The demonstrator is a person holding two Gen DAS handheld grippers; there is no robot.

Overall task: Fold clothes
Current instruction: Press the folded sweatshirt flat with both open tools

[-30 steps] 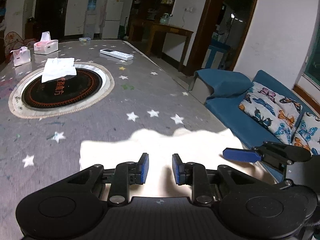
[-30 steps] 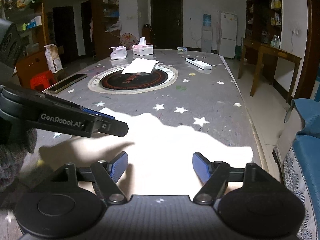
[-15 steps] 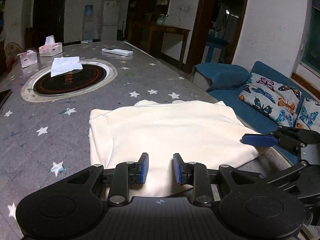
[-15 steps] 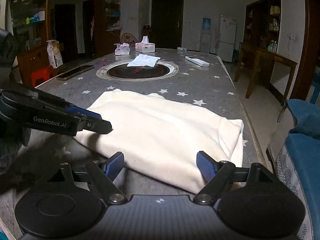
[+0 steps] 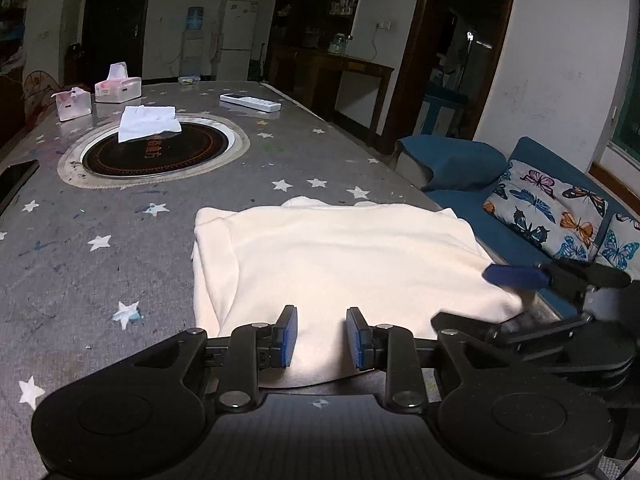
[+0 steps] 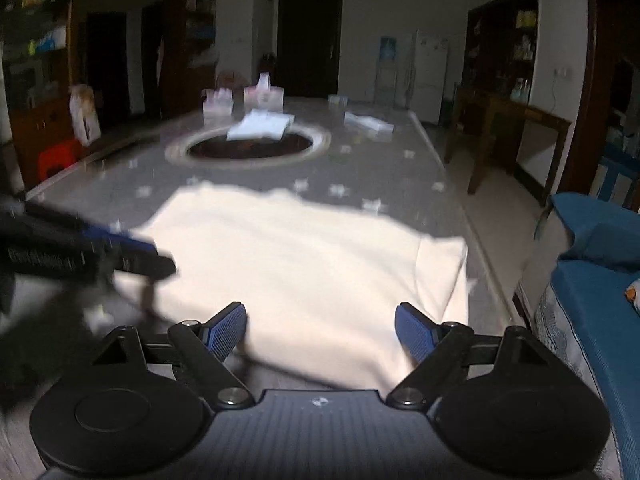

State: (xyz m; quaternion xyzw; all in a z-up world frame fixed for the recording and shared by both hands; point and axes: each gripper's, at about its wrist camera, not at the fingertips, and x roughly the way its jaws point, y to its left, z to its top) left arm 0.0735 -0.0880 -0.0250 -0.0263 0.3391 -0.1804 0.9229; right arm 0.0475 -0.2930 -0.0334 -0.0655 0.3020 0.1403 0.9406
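Folded cream garment (image 5: 340, 260) near table (image 5: 100, 280) edge; both grippers' jaws apart, gripping nothing

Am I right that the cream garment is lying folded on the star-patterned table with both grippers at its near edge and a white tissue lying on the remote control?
Not quite. The left wrist view shows the white tissue lying on the round black hotplate, apart from the remote control. The rest holds: the cream garment lies folded on the star-patterned table, with the left gripper and right gripper at its near edge.
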